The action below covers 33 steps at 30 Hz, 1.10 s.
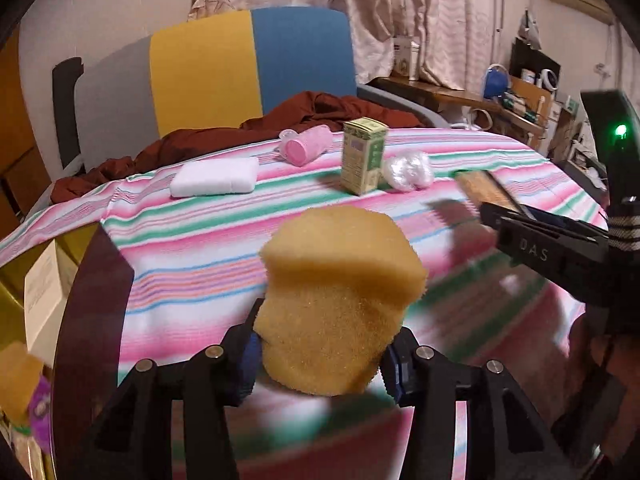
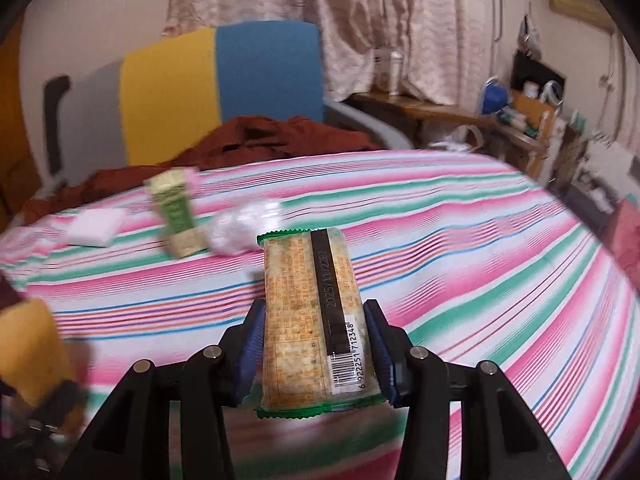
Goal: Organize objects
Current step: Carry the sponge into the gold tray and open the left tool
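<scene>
My left gripper [image 1: 320, 360] is shut on a yellow sponge [image 1: 340, 296], squeezed between its blue pads and held above the striped tablecloth [image 1: 180, 248]. My right gripper [image 2: 316, 340] is shut on a cracker packet [image 2: 312, 320] with green ends and a barcode, lifted over the cloth. In the left wrist view the right gripper [image 1: 540, 248] shows at the right edge with the packet [image 1: 484, 192]. In the right wrist view the sponge [image 2: 32, 344] shows at the lower left. On the cloth lie a white folded pad [image 1: 214, 178], a pink roller [image 1: 304, 146], a green box [image 1: 364, 156] standing upright and a clear plastic wad [image 1: 410, 170].
A chair with grey, yellow and blue back panels [image 1: 208, 72] stands behind the table, with dark red fabric [image 1: 304, 116] heaped on it. A cluttered wooden shelf [image 1: 520, 100] runs along the right wall. A cardboard box [image 1: 44, 300] sits left of the table edge.
</scene>
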Available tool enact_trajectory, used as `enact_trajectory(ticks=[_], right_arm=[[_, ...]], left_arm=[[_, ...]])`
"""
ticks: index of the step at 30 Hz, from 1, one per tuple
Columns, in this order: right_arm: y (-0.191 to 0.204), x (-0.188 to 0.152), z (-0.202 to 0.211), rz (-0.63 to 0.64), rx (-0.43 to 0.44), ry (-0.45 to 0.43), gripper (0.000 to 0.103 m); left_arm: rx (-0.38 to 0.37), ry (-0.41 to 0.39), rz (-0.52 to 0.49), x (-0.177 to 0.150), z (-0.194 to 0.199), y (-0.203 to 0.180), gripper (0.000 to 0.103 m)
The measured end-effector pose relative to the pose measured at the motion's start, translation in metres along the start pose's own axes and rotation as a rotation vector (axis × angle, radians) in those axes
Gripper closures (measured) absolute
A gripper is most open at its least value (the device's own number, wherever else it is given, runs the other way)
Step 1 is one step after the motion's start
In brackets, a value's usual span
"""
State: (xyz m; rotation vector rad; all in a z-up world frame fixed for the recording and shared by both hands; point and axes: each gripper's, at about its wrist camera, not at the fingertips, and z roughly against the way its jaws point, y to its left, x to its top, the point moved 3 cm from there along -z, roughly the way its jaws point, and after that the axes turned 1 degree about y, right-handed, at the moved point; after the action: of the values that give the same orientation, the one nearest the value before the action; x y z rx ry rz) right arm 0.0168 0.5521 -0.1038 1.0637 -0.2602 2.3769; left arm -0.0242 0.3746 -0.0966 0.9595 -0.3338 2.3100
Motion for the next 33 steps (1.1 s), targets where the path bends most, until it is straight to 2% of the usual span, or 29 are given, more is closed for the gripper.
enact_trajectory(ticks=[6,11,16,20,24,33], right_arm=[[0.028,-0.017,0.036,-0.037,0.125,-0.016,0.055],[0.049,-0.033,0.046,-0.072,0.147,-0.001,0.055],[0.050,-0.045,0.050,-0.128,0.105,-0.031,0.055],[0.046,-0.046,0.054,-0.139,0.060,-0.065,0.055],[0.049,-0.046,0.053,-0.116,0.040,-0.064,0.055],[0.073,-0.047,0.056,0.010,0.013,-0.085,0.055]], left_arm=[[-0.022,-0.023,-0.017,-0.016,0.018,0.001,0.053],[-0.031,-0.040,0.003,-0.025,0.034,0.008,0.053],[-0.088,-0.024,0.031,-0.033,0.061,0.016,0.053],[-0.128,-0.078,0.053,-0.032,0.096,0.029,0.053],[-0.127,-0.097,0.131,-0.032,0.116,0.062,0.053],[-0.018,-0.068,0.356,-0.042,0.126,0.172,0.053]])
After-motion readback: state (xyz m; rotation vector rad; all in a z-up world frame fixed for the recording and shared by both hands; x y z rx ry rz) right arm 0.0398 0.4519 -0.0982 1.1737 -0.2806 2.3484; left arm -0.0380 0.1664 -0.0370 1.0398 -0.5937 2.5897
